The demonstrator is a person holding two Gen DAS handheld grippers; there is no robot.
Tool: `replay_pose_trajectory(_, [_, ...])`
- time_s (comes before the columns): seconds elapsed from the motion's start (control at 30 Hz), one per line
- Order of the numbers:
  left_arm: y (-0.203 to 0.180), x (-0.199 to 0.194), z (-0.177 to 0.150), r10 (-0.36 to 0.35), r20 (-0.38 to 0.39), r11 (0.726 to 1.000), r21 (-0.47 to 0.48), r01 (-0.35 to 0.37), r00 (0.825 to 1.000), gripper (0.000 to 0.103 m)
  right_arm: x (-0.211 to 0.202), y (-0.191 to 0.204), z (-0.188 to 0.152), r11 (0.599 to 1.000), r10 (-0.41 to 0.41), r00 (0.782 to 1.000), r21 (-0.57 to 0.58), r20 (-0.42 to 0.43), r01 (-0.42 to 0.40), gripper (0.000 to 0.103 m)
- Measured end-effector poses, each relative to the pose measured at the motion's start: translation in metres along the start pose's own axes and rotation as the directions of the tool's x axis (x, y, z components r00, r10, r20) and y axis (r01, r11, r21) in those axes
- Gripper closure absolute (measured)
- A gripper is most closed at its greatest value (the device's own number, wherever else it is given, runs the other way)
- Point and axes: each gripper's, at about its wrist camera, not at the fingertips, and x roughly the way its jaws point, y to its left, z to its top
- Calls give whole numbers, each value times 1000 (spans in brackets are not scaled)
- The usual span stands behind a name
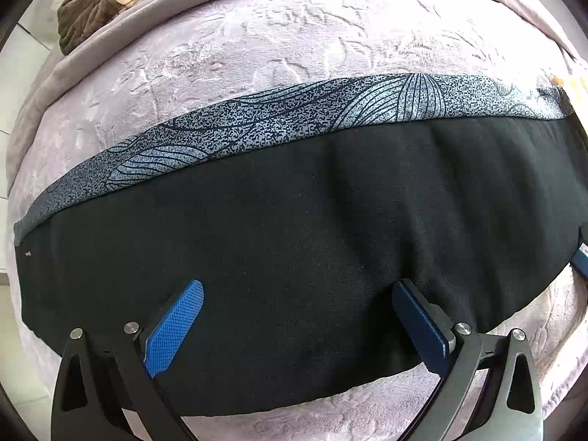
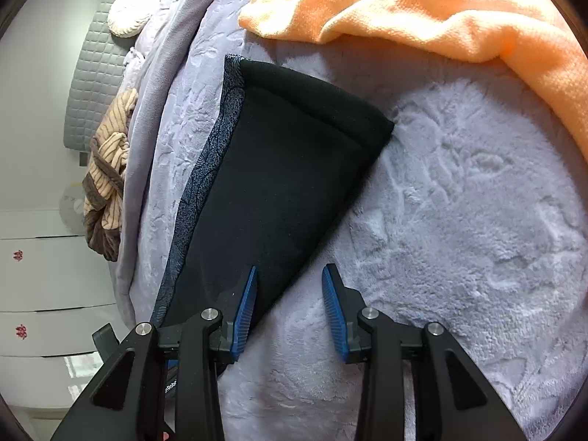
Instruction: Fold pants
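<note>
Pants (image 1: 294,228), a long black band lying crosswise directly beneath the released left gripper (image 1: 297,290), stretch lengthwise ahead of the released right gripper (image 2: 290,275), whose jaws straddle their near edge.

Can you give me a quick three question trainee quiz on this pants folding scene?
1. True or false: the pants lie on a blanket with a patterned strip showing along one edge.
2. Which cloth lies beyond the pants in the right wrist view? A. orange towel B. green sheet C. red scarf
3. Fill in: the jaws of the left gripper stand ___ over the pants.

Key: 1 true; 2 A; 3 open
</note>
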Motion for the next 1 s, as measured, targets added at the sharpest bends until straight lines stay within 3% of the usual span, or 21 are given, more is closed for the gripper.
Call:
replay_pose_trajectory(0.43, [-16, -4, 3, 13, 4, 1000, 11, -13, 1000, 0, 15, -2, 17, 996, 72, 997, 47, 4, -72, 62])
replay_pose_trajectory(0.57, [-22, -6, 4, 21, 9, 1000, 18, -22, 1000, 0, 9, 20, 18, 993, 94, 995, -77, 33, -92, 58])
replay_pose_trajectory(0.7, [-27, -7, 4, 34, 11, 999, 27, -34, 999, 0, 7, 30, 16, 984, 62, 998, -170, 24, -57, 55])
replay_pose_trajectory(0.83, [-30, -9, 3, 35, 12, 999, 34, -35, 999, 0, 5, 3, 15, 994, 64, 997, -95, 39, -60, 55])
replay_pose_trajectory(1.0, [-32, -10, 4, 37, 20, 998, 43, -38, 999, 0, 5, -15, 25, 988, 156, 982, -9, 102, -156, 57])
